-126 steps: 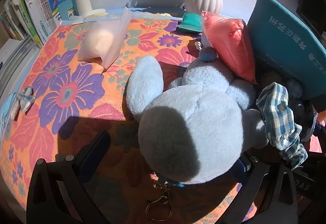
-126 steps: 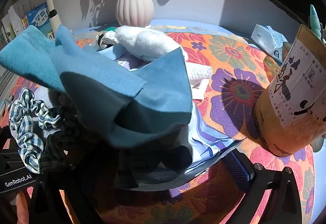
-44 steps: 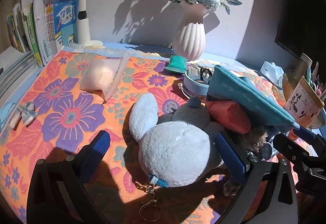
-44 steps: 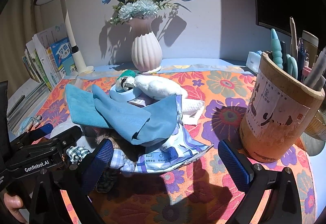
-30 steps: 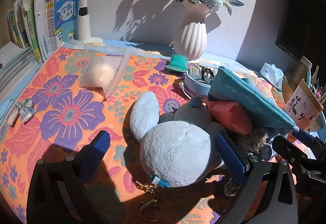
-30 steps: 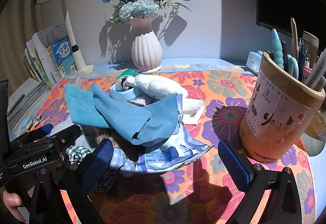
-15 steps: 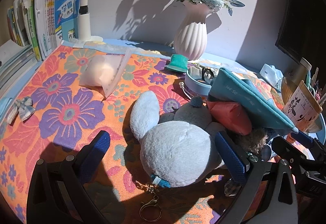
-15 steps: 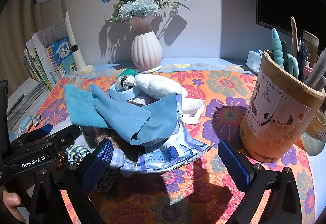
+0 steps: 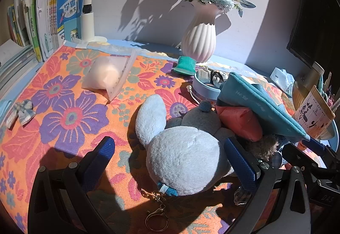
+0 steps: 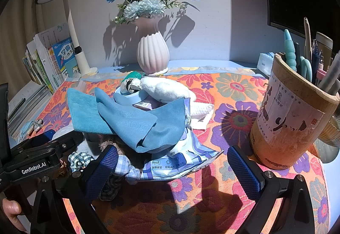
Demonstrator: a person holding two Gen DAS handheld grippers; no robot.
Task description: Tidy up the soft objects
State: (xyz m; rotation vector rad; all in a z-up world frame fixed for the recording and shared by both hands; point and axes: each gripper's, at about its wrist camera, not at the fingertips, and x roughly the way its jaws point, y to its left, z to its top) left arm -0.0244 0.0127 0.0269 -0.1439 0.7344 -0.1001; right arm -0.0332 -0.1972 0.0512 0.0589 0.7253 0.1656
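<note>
Blue pads sit on the tips of both grippers, and both are wide open with nothing in them. The left gripper (image 9: 169, 156) hangs low over the flowery cloth (image 9: 63, 119), and the grey plush toy (image 9: 182, 155) lies right between its two fingers, its round head closest to the camera. The toy's right side is just beside the right pad; the left pad stands apart from it. One long ear (image 9: 150, 116) points away to the far side, so the toy lies lengthwise along the fingers, near to far. That makes the left gripper the closer one to the toy, and I think a squeeze is all it would need.

The right gripper (image 10: 173, 167) faces the messy pile: a blue towel (image 10: 131, 121) draped on top, a shiny wipes pack (image 10: 176, 161) under it, a checked scrunchie (image 10: 80, 161) at the near left, and a white plush (image 10: 163, 89) at the far side.

Compared with a few seconds back, both grippers have pulled away from the pile, so the vase (image 9: 199, 40) and pen pot (image 10: 291, 125) now show. In the last half second almost nothing has changed.
</note>
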